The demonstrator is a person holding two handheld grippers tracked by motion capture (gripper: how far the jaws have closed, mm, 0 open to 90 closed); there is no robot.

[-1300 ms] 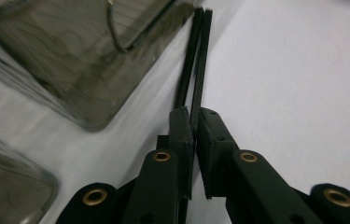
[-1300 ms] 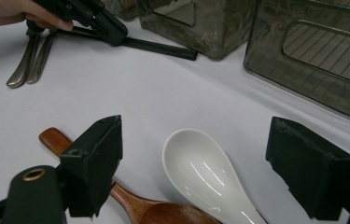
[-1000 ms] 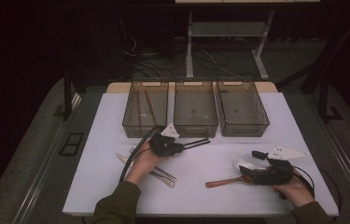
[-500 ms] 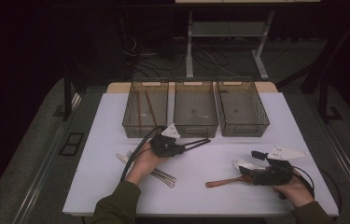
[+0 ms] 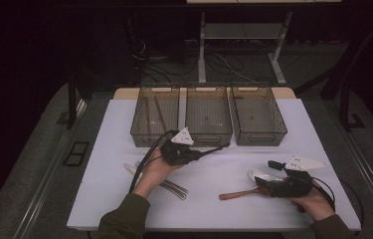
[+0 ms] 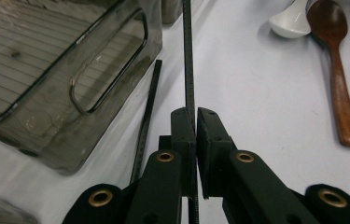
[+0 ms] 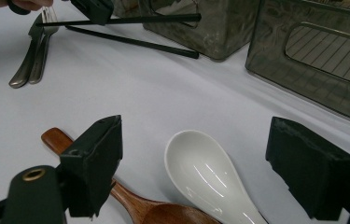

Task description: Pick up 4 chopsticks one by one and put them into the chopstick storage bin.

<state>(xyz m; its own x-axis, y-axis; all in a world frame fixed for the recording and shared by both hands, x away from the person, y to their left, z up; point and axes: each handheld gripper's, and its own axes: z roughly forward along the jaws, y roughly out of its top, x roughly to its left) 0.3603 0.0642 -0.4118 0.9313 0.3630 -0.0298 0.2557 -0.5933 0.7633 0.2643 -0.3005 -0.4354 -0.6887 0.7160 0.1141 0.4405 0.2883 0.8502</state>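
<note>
My left gripper (image 5: 195,154) (image 6: 195,116) is shut on a thin black chopstick (image 6: 187,56) (image 5: 215,148), held a little above the white table (image 5: 124,144) in front of the middle bin. A second black chopstick (image 6: 147,116) (image 7: 130,42) lies flat on the table beside that bin. My right gripper (image 5: 271,175) (image 7: 203,163) is open low over a white ceramic spoon (image 7: 205,172) (image 5: 256,174) and a brown wooden spoon (image 7: 130,205) (image 5: 238,194), its fingers either side of the white bowl without touching it.
Three smoky clear bins stand in a row at the back: the left bin (image 5: 139,134) holds brown chopsticks, the middle bin (image 5: 209,137) and right bin (image 5: 261,138) look bare. Metal forks (image 5: 169,185) (image 7: 32,51) lie under my left wrist. Another white spoon (image 5: 313,162) lies at the right.
My left hand has risen slightly with the black chopstick in its jaws. The right hand and both spoons have stayed where they were.
</note>
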